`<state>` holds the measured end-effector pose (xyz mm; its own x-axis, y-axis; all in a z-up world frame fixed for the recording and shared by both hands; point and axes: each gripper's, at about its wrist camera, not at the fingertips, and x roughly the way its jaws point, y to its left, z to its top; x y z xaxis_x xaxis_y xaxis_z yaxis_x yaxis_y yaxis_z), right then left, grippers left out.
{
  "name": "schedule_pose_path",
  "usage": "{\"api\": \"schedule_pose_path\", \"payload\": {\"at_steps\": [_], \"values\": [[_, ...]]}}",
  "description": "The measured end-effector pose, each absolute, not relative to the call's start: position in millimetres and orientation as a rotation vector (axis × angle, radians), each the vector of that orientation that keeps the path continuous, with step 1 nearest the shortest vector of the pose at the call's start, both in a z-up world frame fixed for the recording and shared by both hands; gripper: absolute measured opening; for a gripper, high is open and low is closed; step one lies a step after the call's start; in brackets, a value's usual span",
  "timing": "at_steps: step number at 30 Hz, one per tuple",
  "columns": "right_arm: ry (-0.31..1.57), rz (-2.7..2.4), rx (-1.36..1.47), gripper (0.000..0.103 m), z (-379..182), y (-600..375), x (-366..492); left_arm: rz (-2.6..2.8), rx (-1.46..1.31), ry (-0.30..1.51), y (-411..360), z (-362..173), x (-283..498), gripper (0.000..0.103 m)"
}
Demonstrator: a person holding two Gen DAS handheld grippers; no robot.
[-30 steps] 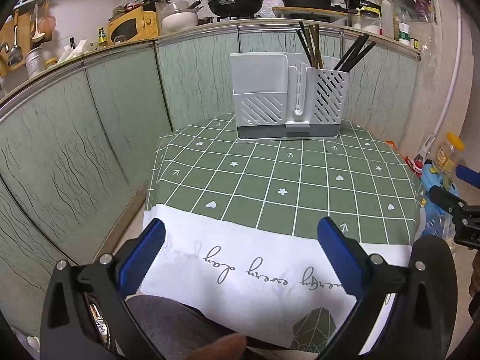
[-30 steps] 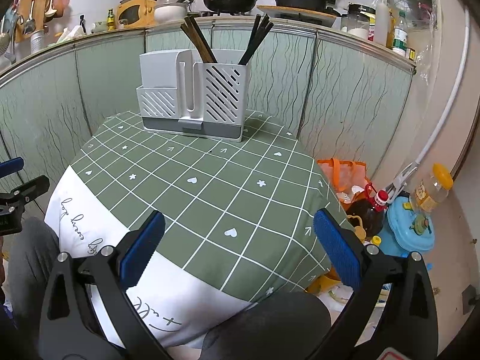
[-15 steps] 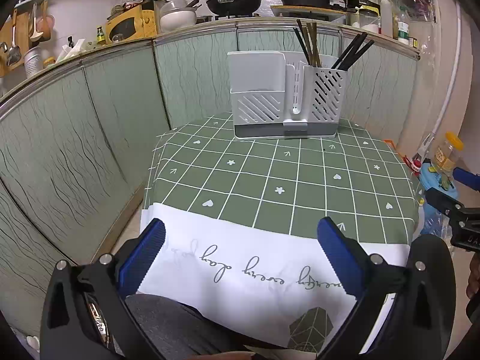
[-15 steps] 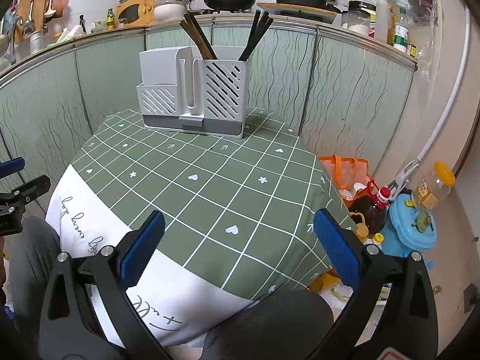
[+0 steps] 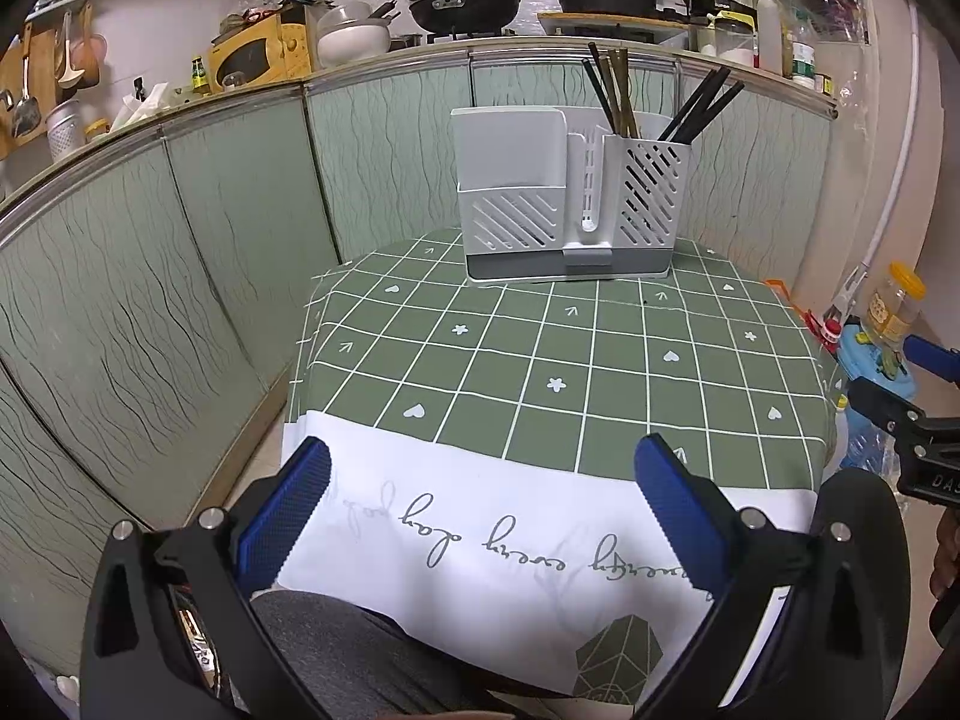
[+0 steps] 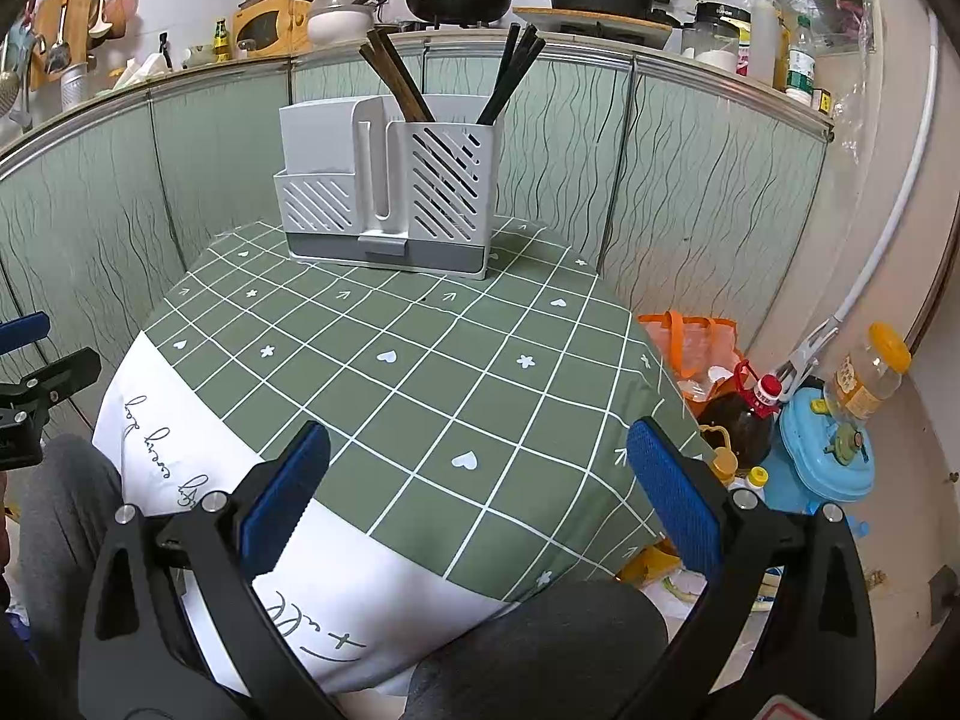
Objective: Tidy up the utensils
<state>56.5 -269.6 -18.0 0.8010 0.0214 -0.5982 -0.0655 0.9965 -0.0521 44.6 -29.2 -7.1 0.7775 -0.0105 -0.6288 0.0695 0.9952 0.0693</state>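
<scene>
My left gripper sits low in the left wrist frame, blue pads spread wide with nothing between them, over the white edge of the tablecloth. My right gripper is the same in its own view: jaws wide apart, empty, above the near edge of the table.

Utensil holder: grey-white plastic, slotted front, standing upright at the far edge of the cloth, upper centre of the left frame and upper centre-left of the right one. Brown chopsticks and black chopsticks stand tilted in its right-hand slotted compartment, brown leaning left, black leaning right. The left compartment's contents cannot be seen.

Writing: cursive script runs along the white border of the cloth, upside down from my side; it appears to read "every day", the rest unclear. Green part is a white grid with hearts, stars and arrows. The letters "DAS" show on the black gripper body at the right edge of the left frame. Jar with yellow lid, lower right: label unreadable.
</scene>
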Motion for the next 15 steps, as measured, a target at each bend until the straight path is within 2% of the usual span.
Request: {"api": "schedule_pose_path", "payload": {"at_steps": [15], "values": [[0.620,0.041,-0.070,0.095,-10.5,-272.1,51.5,-0.043,0.082,0.659,-28.7,1.1,42.6,0.099]]}}
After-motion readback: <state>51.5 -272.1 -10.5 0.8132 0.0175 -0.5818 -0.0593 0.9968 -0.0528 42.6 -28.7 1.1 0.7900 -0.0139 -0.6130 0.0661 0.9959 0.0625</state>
